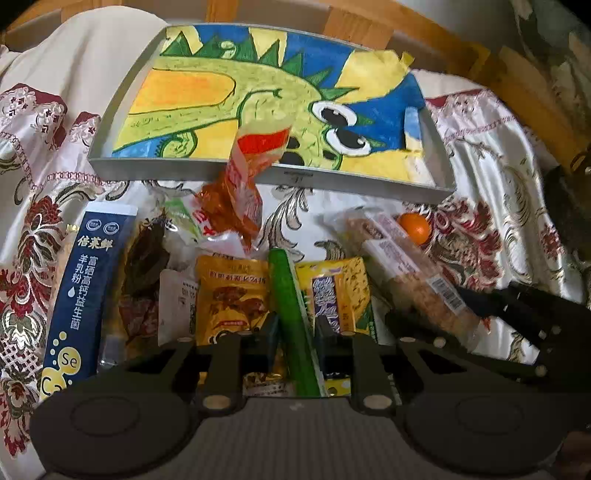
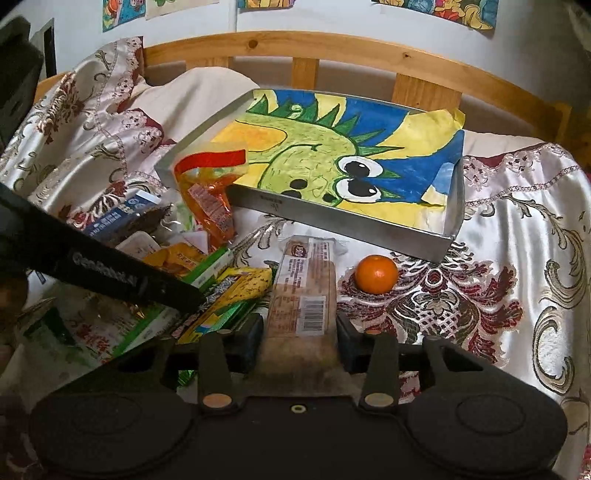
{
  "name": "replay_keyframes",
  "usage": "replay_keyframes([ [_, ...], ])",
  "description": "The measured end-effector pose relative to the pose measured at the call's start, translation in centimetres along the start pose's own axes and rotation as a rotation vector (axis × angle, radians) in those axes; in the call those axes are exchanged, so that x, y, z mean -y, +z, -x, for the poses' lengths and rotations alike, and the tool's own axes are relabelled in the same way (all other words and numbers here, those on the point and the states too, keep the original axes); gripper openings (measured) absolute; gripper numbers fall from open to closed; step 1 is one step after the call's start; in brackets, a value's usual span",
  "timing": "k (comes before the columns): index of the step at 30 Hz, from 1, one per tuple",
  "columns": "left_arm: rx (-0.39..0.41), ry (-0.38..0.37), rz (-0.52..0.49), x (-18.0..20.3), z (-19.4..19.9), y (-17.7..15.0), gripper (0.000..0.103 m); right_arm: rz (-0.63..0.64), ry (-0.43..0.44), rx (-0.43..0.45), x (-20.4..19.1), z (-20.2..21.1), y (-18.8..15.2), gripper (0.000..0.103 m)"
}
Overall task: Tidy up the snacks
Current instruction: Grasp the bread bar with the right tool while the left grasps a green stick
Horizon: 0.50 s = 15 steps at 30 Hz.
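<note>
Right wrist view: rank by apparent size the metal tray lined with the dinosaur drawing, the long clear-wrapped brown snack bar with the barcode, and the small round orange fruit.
1. Metal tray lined with the dinosaur drawing, clearly largest though farthest.
2. Long clear-wrapped brown snack bar with the barcode, between the right gripper fingers; nearness inflates it.
3. Small round orange fruit, smallest.

A home bedroom: wooden bed rail, floral bedspread, children's drawings taped to the wall.

Floral bedspread carries a metal tray; snack packets; an orange.
</note>
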<state>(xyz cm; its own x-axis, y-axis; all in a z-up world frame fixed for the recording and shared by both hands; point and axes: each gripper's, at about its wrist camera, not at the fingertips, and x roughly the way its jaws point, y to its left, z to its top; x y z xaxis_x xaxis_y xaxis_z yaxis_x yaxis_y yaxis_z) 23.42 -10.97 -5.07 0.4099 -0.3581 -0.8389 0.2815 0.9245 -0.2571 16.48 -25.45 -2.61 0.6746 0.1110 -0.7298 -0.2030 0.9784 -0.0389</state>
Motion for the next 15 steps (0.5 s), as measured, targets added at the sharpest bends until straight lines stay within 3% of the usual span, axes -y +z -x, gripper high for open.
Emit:
replay_keyframes([
  [2, -0.005, 0.003, -0.002, 0.1, -0.2, 0.1, 0.024, -0.01, -0.002, 0.014, 0.1, -0.3, 0.0, 0.059],
  [3, -0.007, -0.001, 0.004, 0.0, -0.2, 0.1, 0.024, -0.016, 0.006, 0.018, 0.2, -0.5, 0.0, 0.059],
  [4, -0.009, -0.007, 0.011, -0.1, -0.2, 0.1, 0.024, -0.018, 0.013, 0.019, 0.3, -0.7, 0.0, 0.058],
  [8, -0.01, -0.019, 0.063, -0.8, 0.0, 0.0, 0.02, -0.02, 0.002, 0.023, 0.4, -1.1, 0.0, 0.038],
  [12, -0.004, -0.017, 0.096, -0.8, 1.0, -0.6, 0.02, -0.005, -0.016, 0.047, 0.3, -0.1, 0.0, 0.037],
  [15, 0.007, -0.007, 0.116, -0.7, 1.9, -1.3, 0.019, 0.085, -0.057, 0.093, -0.7, 1.1, 0.1, 0.037],
])
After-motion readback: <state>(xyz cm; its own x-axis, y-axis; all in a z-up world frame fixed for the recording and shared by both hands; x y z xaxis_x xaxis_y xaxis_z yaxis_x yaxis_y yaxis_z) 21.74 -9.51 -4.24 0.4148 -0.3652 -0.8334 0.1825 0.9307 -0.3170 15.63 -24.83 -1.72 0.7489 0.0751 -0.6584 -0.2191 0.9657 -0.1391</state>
